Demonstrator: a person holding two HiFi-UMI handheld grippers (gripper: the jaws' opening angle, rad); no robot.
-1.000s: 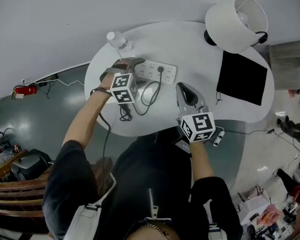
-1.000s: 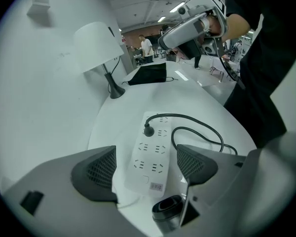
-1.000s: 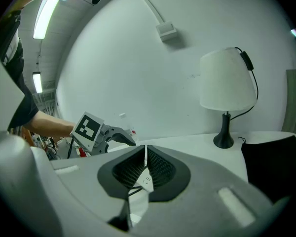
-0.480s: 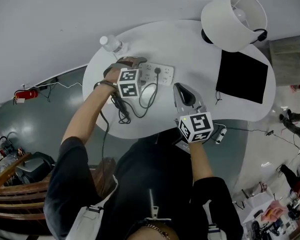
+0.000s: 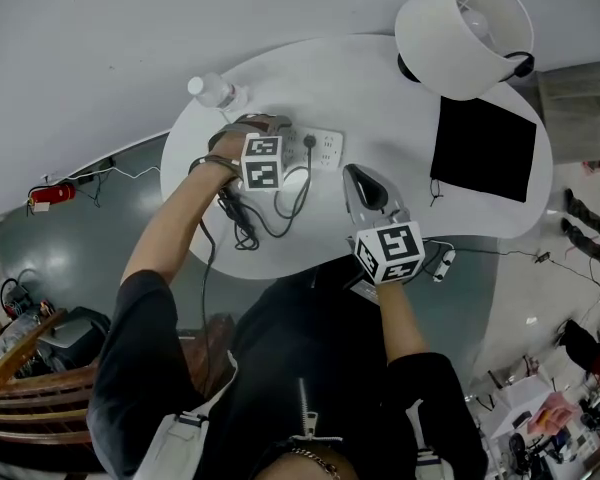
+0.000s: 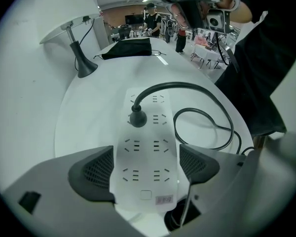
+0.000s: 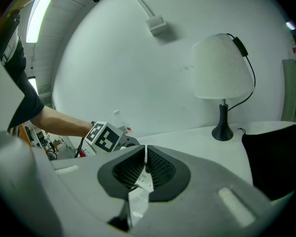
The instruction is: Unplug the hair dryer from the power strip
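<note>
Left gripper view, power strip (image 6: 145, 135) between left tongs (image 6: 145, 154), just opening, plug (image 6: 137, 118) beyond

White rounded table (image 5: 380, 78) is sitting against a plain white wall (image 5: 130, 38). White-shade lamp (image 5: 460, 33) is standing at its right end, black cloth (image 5: 482, 148) lying just beside. Grey floor (image 5: 90, 238) is reflecting light, red canister (image 5: 42, 195) lying at left.

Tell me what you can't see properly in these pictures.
Hair dryer: in no view; its cord gets lost by the person's arm, head view.
Power strip sticker: print too small, left gripper view.
Lamp shade: cut off by left gripper view's edge.
</note>
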